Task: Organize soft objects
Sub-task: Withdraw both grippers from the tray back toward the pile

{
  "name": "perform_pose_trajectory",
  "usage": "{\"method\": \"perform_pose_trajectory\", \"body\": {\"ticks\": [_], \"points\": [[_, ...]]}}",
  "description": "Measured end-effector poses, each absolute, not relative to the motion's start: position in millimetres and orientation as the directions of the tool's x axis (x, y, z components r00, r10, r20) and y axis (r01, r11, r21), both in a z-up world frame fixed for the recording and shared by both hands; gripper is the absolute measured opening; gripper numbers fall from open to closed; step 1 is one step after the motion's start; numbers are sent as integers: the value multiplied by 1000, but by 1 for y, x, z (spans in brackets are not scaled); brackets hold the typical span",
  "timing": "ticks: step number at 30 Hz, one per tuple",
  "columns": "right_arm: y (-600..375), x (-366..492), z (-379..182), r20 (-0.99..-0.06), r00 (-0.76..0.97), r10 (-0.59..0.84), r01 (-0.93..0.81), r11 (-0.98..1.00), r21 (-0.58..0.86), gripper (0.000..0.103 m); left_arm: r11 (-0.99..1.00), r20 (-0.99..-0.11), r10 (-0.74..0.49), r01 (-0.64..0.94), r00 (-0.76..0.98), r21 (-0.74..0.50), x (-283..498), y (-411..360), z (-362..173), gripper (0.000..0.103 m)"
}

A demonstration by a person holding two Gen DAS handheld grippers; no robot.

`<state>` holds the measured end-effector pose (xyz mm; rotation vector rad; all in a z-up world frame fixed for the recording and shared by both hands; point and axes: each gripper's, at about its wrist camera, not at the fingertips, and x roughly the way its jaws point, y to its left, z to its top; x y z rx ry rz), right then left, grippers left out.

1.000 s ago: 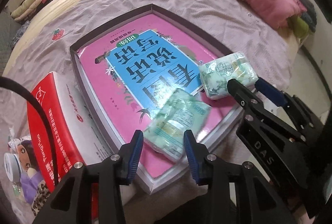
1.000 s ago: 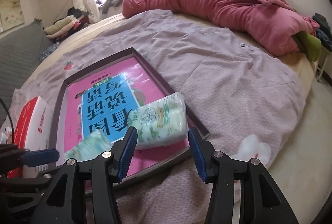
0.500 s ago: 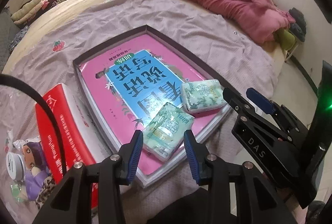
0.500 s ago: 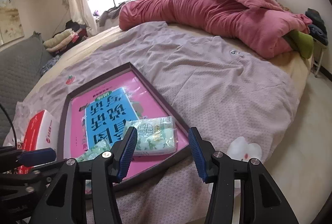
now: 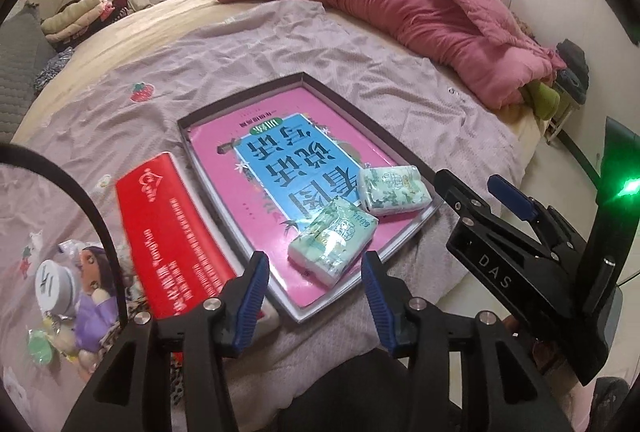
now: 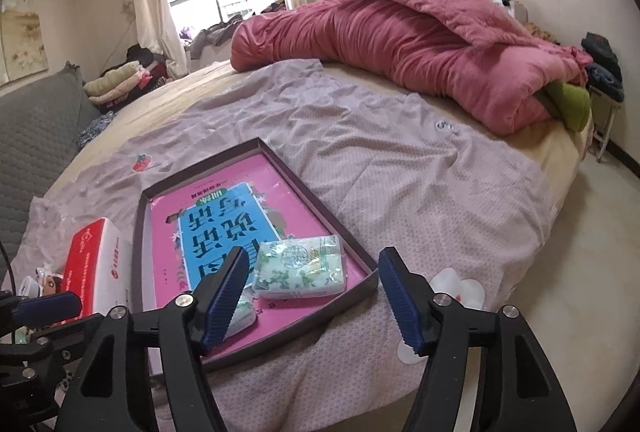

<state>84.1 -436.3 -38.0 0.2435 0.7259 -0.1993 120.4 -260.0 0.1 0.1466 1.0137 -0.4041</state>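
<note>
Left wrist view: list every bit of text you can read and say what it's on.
"DAS": right gripper, on its black body.
"看图说话写话": large upside-down characters on the book in the tray.
Red box: white print, blurred.
Tissue packs: print too small.

From my remote station I read the colours thus: two tissue packs (image 5: 333, 241) (image 5: 394, 189) — pale green with darker leaf print on white; book (image 5: 296, 168) — pink cover, blue panel, dark characters; tray (image 6: 256, 146) — dark brown rim; box (image 5: 172, 236) — red with white lettering; bed sheet (image 6: 400, 168) — mauve, fine dotted weave, one strawberry motif; quilt (image 6: 420, 44) — rose pink; gripper pads (image 6: 224, 296) — ribbed blue on black arms.
</note>
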Motion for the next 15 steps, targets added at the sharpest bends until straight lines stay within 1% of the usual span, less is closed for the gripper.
{"method": "perform_pose_trajectory", "body": {"ticks": [2, 8, 15], "points": [[-431, 81, -31, -667, 739, -96, 254, 957, 144, 73, 918, -838, -266, 390, 477, -69, 115, -254, 7, 49], [-414, 73, -15, -648, 755, -103, 230, 966, 115, 73, 929, -811, -272, 360, 518, -82, 100, -234, 25, 51], [-396, 63, 5, -617, 782, -95, 194, 976, 96, 74, 940, -787, -276, 325, 551, -102, 89, -209, 40, 57]]}}
